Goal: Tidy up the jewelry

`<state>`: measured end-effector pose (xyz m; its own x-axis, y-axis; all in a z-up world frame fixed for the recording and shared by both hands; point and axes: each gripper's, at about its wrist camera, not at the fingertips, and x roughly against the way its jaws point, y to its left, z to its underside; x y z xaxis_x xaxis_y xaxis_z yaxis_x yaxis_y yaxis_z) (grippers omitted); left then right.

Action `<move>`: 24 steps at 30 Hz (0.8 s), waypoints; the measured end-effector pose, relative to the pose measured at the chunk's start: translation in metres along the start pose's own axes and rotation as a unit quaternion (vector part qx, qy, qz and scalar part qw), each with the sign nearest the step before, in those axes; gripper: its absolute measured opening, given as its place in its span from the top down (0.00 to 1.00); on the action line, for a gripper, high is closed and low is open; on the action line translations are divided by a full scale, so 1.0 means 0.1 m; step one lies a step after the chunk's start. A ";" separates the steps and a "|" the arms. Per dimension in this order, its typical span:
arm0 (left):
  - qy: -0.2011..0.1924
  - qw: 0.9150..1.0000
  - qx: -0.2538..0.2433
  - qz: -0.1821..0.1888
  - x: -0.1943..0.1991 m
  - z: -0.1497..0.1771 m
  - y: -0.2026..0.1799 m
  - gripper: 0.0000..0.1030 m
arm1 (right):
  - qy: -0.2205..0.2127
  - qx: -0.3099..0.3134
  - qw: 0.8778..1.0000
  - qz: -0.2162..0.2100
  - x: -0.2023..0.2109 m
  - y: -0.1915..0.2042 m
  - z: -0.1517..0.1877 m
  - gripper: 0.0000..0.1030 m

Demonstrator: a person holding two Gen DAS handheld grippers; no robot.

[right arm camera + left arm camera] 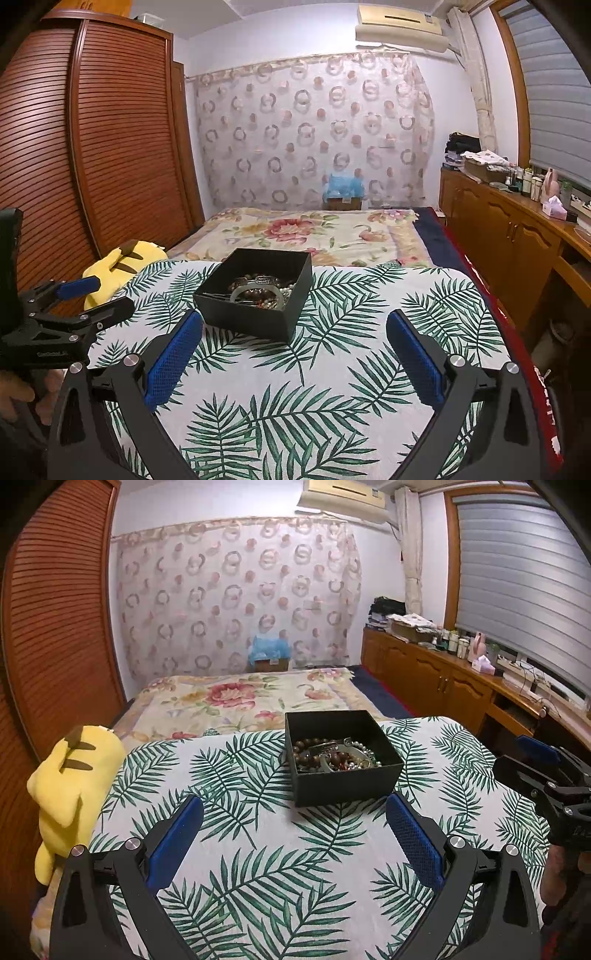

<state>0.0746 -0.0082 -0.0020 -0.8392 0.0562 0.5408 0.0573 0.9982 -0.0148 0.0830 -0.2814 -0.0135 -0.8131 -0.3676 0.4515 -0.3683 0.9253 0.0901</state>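
A black open box (347,781) stands on the leaf-print tablecloth (258,849), toward the far side. It holds a tangle of jewelry (332,755): brown bead bracelets, pearl strands and a pale bangle. The box (255,314) and the jewelry (260,291) also show in the right wrist view. My left gripper (295,808) is open and empty, just short of the box. My right gripper (295,325) is open and empty, to the right of the box and short of it. Each gripper shows at the edge of the other's view, the right one (546,771) and the left one (88,299).
A yellow plush toy (74,786) lies at the table's left edge. A bed with a floral blanket (240,698) lies beyond the table. A wooden wardrobe (92,147) stands at left and a cluttered wooden counter (461,664) at right.
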 end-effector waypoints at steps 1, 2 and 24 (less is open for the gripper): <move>0.000 1.000 0.000 0.000 0.00 0.00 0.00 0.08 | 0.000 0.000 1.000 0.001 0.00 0.00 0.00 0.02; 0.000 1.000 0.000 0.000 0.00 0.00 0.00 0.08 | 0.000 0.000 1.000 0.001 0.00 0.00 0.00 0.02; -0.008 1.000 0.000 0.000 0.05 0.01 -0.09 0.08 | -0.002 -0.001 1.000 0.001 0.00 0.01 0.01 0.02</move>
<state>0.0691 -0.0164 0.0006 -0.8475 0.0573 0.5276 0.0583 0.9982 -0.0146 0.0827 -0.2809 -0.0141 -0.8161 -0.3652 0.4479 -0.3649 0.9266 0.0906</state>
